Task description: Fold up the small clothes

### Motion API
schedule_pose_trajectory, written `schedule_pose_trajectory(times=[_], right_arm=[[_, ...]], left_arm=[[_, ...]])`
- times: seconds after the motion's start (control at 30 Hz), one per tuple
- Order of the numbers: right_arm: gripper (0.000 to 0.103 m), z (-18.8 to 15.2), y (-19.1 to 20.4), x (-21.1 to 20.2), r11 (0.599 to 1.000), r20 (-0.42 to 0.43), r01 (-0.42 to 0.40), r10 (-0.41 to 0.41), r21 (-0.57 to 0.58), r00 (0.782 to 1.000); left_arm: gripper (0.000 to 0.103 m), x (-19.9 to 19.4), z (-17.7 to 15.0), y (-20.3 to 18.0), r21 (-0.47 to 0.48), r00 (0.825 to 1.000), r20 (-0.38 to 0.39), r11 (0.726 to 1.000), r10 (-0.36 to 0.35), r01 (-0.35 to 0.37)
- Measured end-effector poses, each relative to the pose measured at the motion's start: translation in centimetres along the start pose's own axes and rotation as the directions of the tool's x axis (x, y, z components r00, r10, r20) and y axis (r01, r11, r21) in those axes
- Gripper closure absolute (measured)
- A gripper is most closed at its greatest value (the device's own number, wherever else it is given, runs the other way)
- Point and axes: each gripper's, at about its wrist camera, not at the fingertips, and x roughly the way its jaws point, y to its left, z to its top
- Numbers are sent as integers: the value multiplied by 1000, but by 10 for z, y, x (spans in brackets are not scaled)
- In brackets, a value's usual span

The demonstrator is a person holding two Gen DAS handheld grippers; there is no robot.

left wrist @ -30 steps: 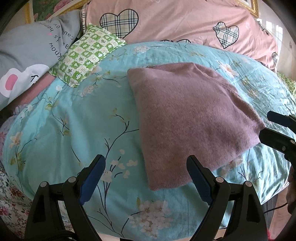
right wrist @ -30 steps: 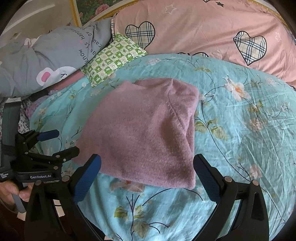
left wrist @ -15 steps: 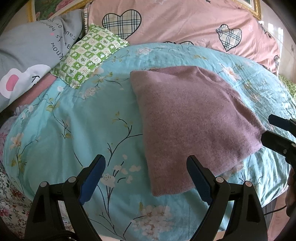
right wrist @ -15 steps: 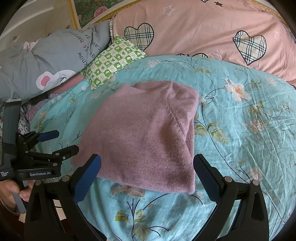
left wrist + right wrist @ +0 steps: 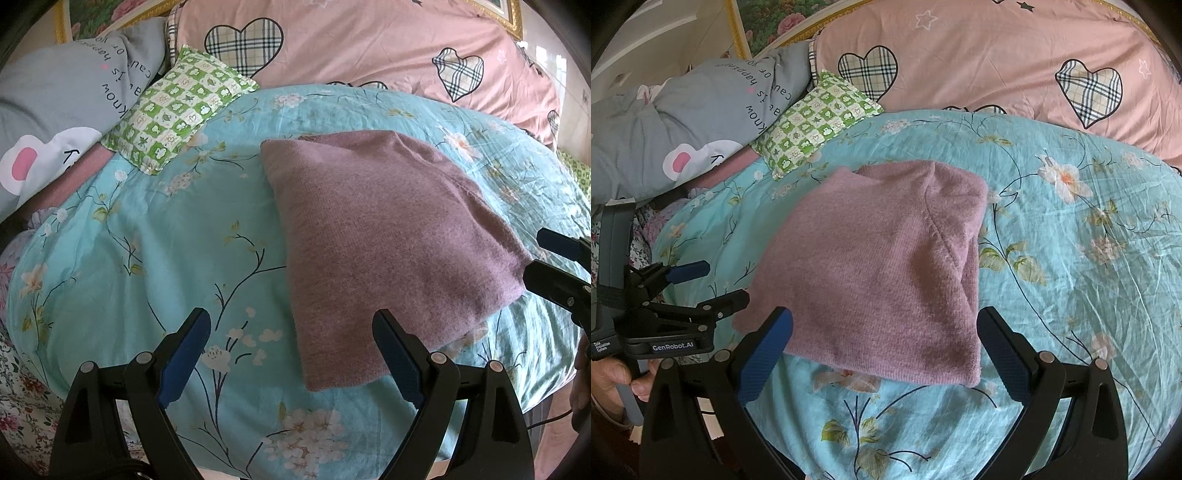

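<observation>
A turquoise floral quilt is spread over the bed, with a mauve knitted sweater laid on it, folded into a rough rectangle running near to far. No containers are seen. The sweater's near edge is flanked by the right gripper and, to the left, the left gripper, both held wide apart and empty.

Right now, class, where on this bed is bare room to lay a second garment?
Bare teal quilt lies between the folded mauve sweater and the green checked pillow; more lies right of the sweater. The head end is crowded: pink heart duvet, grey bedding.
</observation>
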Motion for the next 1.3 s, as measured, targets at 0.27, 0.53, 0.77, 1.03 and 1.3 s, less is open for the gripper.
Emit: schedule_pose_trajectory(times=[0.27,0.53,0.77,1.03,1.3], right_arm=[[3,-1,0,1,1000,1,2,-2,7,1000],[3,0,0,1,1000,-1,0,0,7,1000],[3,1,-2,2,1000,3,-1,1,10,1000],[3,3,-4,3,1000,3,-6,6,11,1000],[3,4,-6,6,1000,1,-8,8,21,1000]], left_arm=[[13,1,1,1,-1,1000,-2,1000,-1,1],[13,1,2,0,-3,1000,-4,1000,2,-2],[13,1,4,-1,1,1000,0,1000,6,-6],[13,2,8,0,4,1000,-3,1000,5,-5],[14,5,11,0,12,1000,-3,1000,7,-7]])
